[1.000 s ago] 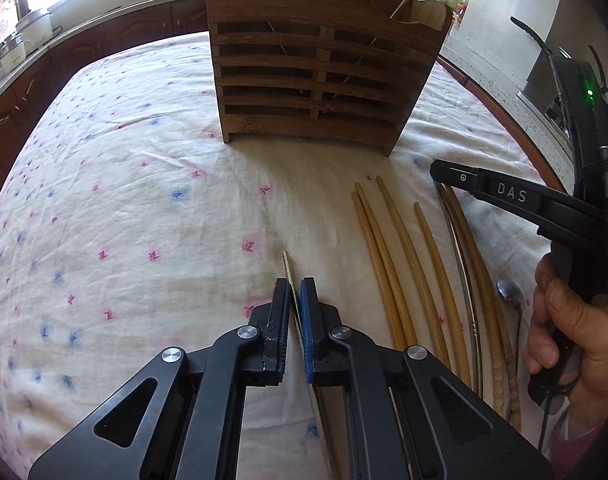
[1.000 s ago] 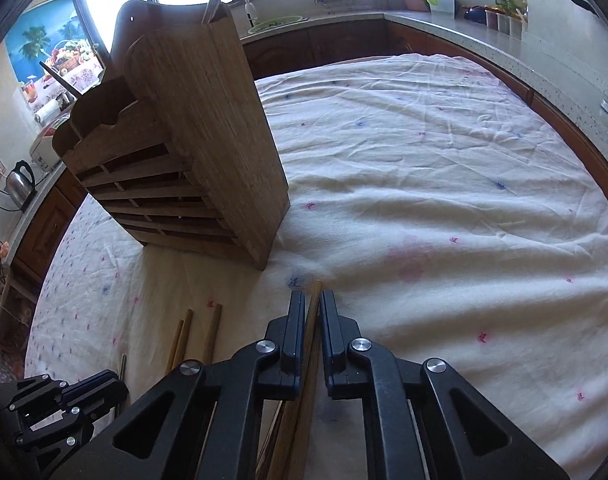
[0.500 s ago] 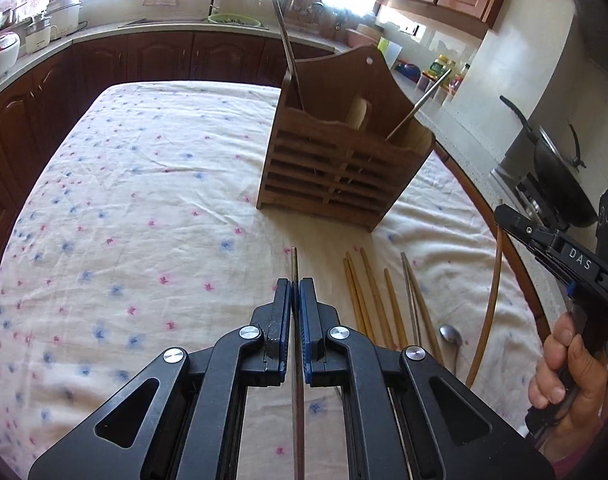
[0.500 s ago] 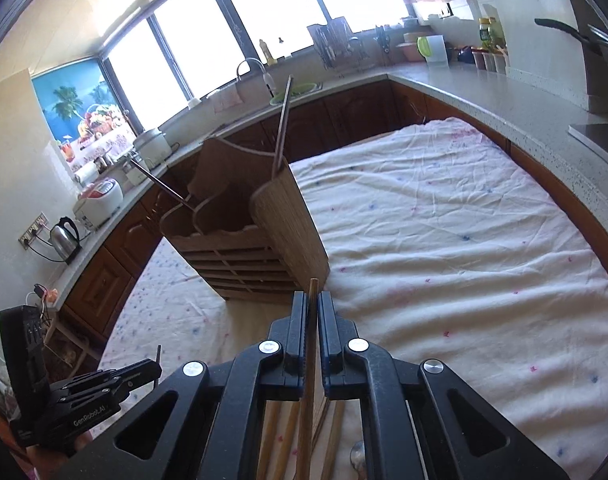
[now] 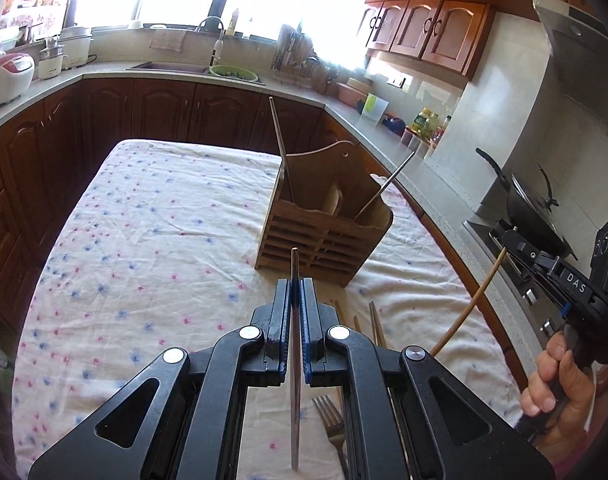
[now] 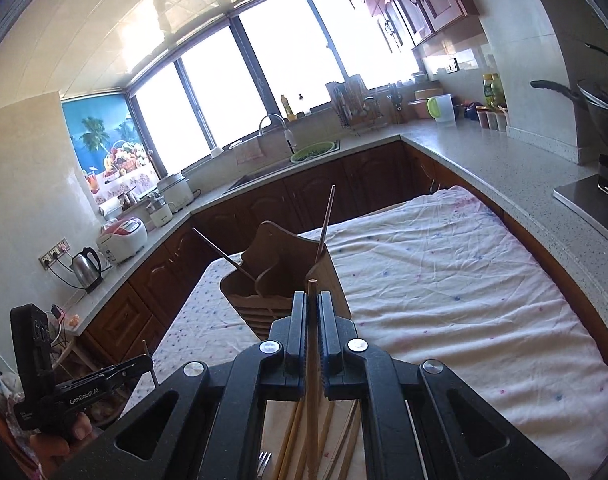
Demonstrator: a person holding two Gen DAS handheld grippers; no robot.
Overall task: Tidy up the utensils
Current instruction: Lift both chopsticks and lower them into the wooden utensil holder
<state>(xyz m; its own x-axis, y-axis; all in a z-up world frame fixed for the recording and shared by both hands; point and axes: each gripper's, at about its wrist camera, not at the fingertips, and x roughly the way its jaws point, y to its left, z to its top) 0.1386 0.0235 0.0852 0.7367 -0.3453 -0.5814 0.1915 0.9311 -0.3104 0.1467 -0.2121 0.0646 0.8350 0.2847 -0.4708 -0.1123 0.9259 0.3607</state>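
Note:
My left gripper (image 5: 295, 286) is shut on a thin metal chopstick (image 5: 294, 360), held in the air above the flowered tablecloth (image 5: 144, 240). My right gripper (image 6: 312, 298) is shut on a wooden chopstick (image 6: 311, 360), also held off the table. Ahead of both stands the slatted wooden utensil holder (image 5: 323, 240) (image 6: 280, 280), with two thin sticks leaning out of it. In the left wrist view the right gripper (image 5: 503, 238) appears at the right with its wooden chopstick (image 5: 467, 308) hanging down. The left gripper (image 6: 146, 360) shows at the lower left of the right wrist view.
Several wooden chopsticks (image 6: 327, 432) and a fork (image 5: 331, 424) lie on the cloth below the grippers. Dark cabinets and a grey counter (image 6: 483, 160) ring the table. A wok (image 5: 531, 208) sits on the stove at the right. A hand (image 5: 555, 380) grips the right tool.
Both grippers have risen from the table, each carrying its chopstick up. The views have tilted upward, and the holder now looks smaller and farther off.

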